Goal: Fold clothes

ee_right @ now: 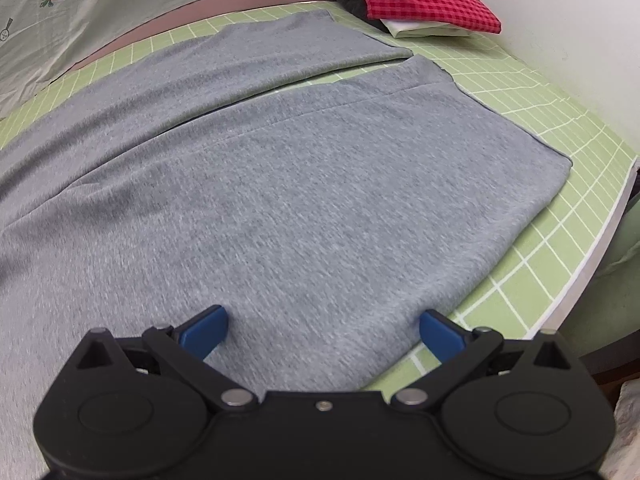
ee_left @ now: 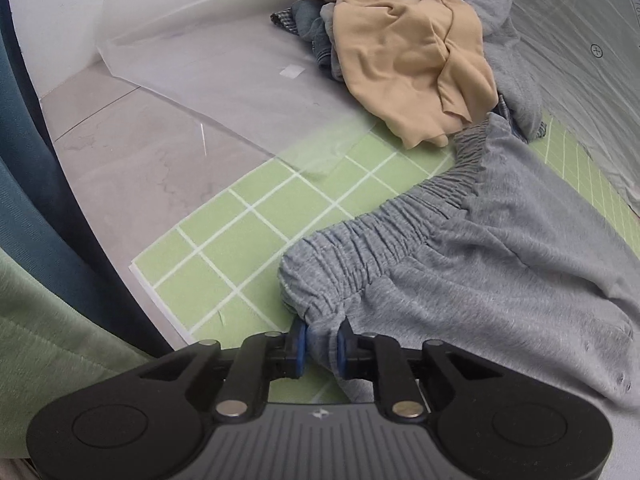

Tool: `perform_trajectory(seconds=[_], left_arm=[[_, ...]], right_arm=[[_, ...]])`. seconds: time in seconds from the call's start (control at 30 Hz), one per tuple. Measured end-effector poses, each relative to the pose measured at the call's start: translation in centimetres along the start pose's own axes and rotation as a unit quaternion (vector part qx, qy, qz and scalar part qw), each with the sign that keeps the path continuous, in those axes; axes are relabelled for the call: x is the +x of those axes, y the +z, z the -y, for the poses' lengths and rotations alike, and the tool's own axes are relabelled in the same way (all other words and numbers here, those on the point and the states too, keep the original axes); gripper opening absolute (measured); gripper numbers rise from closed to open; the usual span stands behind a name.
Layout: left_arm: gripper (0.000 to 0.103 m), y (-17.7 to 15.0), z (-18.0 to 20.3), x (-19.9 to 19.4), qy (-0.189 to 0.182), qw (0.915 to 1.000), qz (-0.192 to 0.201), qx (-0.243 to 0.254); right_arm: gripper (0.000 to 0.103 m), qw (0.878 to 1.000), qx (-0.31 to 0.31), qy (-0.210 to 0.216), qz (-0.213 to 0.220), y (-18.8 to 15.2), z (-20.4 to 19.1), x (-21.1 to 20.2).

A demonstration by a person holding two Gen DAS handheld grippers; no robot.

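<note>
Grey jersey sweatpants (ee_left: 500, 248): left gripper (ee_left: 322, 338) pinches the waistband corner near the green grid mat's (ee_left: 224, 248) edge; right gripper (ee_right: 324, 330) gapes wide, empty. Lift both corners evenly.

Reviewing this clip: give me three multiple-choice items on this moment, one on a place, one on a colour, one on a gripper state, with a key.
1. Where on the grey knit shorts does the left gripper grip?
A. a leg hem
B. the corner of the elastic waistband
C. the crotch

2. What colour is the crumpled garment topping the unfolded pile?
A. tan
B. red
C. black

3. How do the right gripper's jaws stand?
A. shut on cloth
B. shut, empty
C. open over the shorts

Key: 1 B, gathered waistband bunches between the blue pads. 2 A, beige fabric lies over denim and grey pieces. 3 C, the pads stand wide apart above flat fabric.
</note>
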State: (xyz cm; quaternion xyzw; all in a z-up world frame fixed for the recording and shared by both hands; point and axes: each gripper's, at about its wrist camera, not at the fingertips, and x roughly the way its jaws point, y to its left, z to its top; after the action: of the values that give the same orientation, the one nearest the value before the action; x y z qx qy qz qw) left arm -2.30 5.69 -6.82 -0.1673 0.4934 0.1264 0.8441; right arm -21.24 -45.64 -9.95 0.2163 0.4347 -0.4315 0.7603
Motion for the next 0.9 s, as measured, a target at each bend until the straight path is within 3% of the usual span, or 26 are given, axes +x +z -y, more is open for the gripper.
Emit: perform_trajectory(seconds=[0.23,0.37,0.57,0.67,0.73,0.83,0.9], left_arm=[[0.02,-0.6,0.6,0.2,0.015,0.9998,0.006,-0.008],[0.021,-0.9,0.9,0.1,0.027,0.9995,0.011,-0.015],[0.021,-1.2,1.8,0.1,0.052,0.9984,0.019,-0.013],[0.021,-1.2,1.9,0.2,0.058,0.9977,0.019,-0.028],[0.021,-1.3,1.9,0.2,0.062,0.9971,0.021,-0.038],[0.021,-1.4,2.3,0.2,0.071,0.9962,0.023,-0.046],[0.021,-1.5,2.5,0.2,0.077,0.9955,0.025,-0.049]], right_arm=[[0.102,1.0,0.012,0.025,-0.007,0.3,1.0,-0.1],[0.099,0.997,0.064,0.03,0.017,0.6,3.4,-0.8],[0.095,0.993,0.11,-0.007,0.034,2.3,8.7,-0.1],[0.085,0.987,0.155,-0.023,0.028,3.3,11.7,1.3],[0.085,0.984,0.174,-0.027,0.029,4.2,13.3,2.2],[0.084,0.983,0.179,-0.034,0.036,5.6,14.6,3.3],[0.077,0.983,0.178,-0.037,0.04,6.4,15.1,3.8]])
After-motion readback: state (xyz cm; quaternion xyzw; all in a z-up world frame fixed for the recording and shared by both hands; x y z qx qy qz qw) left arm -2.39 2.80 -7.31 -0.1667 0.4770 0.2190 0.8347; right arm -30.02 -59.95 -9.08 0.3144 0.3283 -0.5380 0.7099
